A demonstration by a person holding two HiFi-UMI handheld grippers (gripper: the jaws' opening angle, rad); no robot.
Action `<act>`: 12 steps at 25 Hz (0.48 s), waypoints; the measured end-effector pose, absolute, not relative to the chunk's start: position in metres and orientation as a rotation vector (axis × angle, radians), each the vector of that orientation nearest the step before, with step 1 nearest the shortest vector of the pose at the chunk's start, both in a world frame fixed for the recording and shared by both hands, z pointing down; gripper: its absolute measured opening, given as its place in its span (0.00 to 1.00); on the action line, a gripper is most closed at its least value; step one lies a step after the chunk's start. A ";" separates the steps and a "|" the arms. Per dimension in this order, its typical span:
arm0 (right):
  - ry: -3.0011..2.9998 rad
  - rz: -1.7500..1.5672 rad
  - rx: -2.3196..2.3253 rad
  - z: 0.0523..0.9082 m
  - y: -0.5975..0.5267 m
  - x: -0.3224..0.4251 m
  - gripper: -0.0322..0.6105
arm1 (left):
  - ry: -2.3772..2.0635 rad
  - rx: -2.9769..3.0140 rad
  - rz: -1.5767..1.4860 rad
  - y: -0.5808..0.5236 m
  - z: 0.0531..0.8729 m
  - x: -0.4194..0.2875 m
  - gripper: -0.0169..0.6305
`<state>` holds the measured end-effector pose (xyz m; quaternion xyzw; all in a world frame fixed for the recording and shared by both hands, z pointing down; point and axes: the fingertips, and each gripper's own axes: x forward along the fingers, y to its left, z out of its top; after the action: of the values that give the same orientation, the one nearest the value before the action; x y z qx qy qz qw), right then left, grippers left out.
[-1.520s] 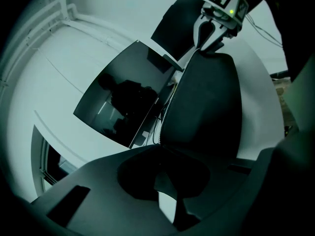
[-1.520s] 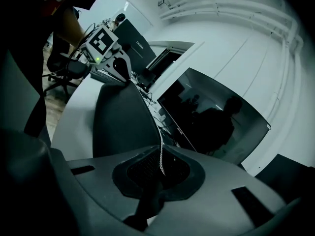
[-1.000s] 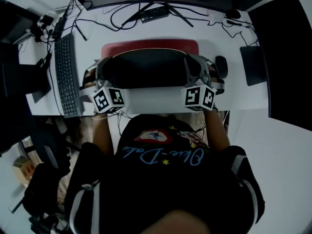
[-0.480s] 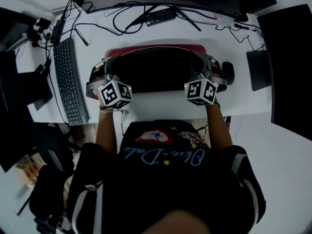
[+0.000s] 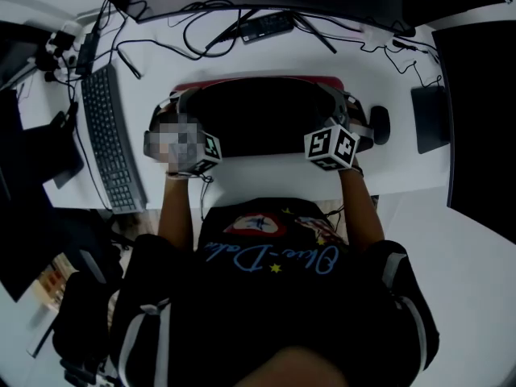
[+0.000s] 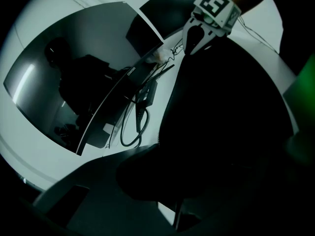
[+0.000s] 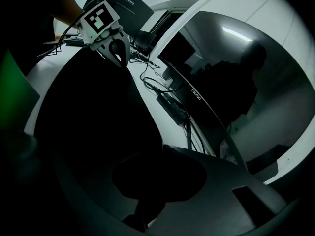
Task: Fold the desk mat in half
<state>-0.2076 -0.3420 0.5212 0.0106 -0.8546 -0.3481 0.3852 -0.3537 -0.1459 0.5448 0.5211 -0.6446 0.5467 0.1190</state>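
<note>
Keyboard point(image 5: 109, 135) flanked the desk mat point(image 5: 258, 115) on the left, mouse point(image 5: 379, 123) on the right, cables point(image 5: 201, 27) behind; left hand-held gripper point(image 5: 173, 107) and right hand-held gripper point(image 5: 348, 107) each pinched its turned-over edge.

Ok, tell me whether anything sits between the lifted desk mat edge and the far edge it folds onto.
Nothing visible does. The far red strip of the desk mat lies bare; the power strip and cables sit beyond it, the mouse off its right side.
</note>
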 end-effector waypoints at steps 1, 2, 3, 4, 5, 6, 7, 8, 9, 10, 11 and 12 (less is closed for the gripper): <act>-2.167 -0.881 0.022 0.524 -0.342 -0.208 0.07 | -1.880 1.524 1.599 -0.146 0.547 -0.354 0.05; -2.157 -0.877 0.017 0.527 -0.343 -0.208 0.07 | -1.874 1.524 1.599 -0.147 0.549 -0.355 0.06; -2.151 -0.875 0.013 0.530 -0.343 -0.208 0.07 | -1.867 1.526 1.596 -0.147 0.551 -0.355 0.06; -2.147 -0.875 0.013 0.533 -0.344 -0.209 0.08 | -1.861 1.530 1.589 -0.148 0.552 -0.356 0.06; -2.146 -0.875 0.015 0.534 -0.346 -0.210 0.08 | -1.857 1.536 1.580 -0.150 0.553 -0.356 0.07; -2.146 -0.875 0.021 0.535 -0.347 -0.211 0.09 | -1.856 1.543 1.571 -0.151 0.553 -0.357 0.07; -2.146 -0.872 0.029 0.535 -0.349 -0.212 0.11 | -1.857 1.550 1.562 -0.151 0.554 -0.357 0.07; -2.148 -0.867 0.037 0.535 -0.350 -0.213 0.13 | -1.859 1.555 1.557 -0.151 0.554 -0.358 0.07; -2.150 -0.859 0.043 0.535 -0.352 -0.214 0.13 | -1.862 1.557 1.554 -0.151 0.554 -0.358 0.07; -2.149 -0.850 0.045 0.537 -0.353 -0.214 0.13 | -1.867 1.559 1.552 -0.151 0.554 -0.358 0.07; -2.147 -0.842 0.044 0.538 -0.353 -0.214 0.14 | -1.873 1.560 1.550 -0.151 0.554 -0.358 0.07; -2.145 -0.837 0.044 0.540 -0.354 -0.214 0.15 | -1.879 1.560 1.546 -0.151 0.553 -0.358 0.08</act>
<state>-0.2142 -0.3536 0.5399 0.0173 -0.8508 -0.3320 0.4069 -0.3585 -0.1506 0.5533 0.5354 -0.6451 0.5306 0.1253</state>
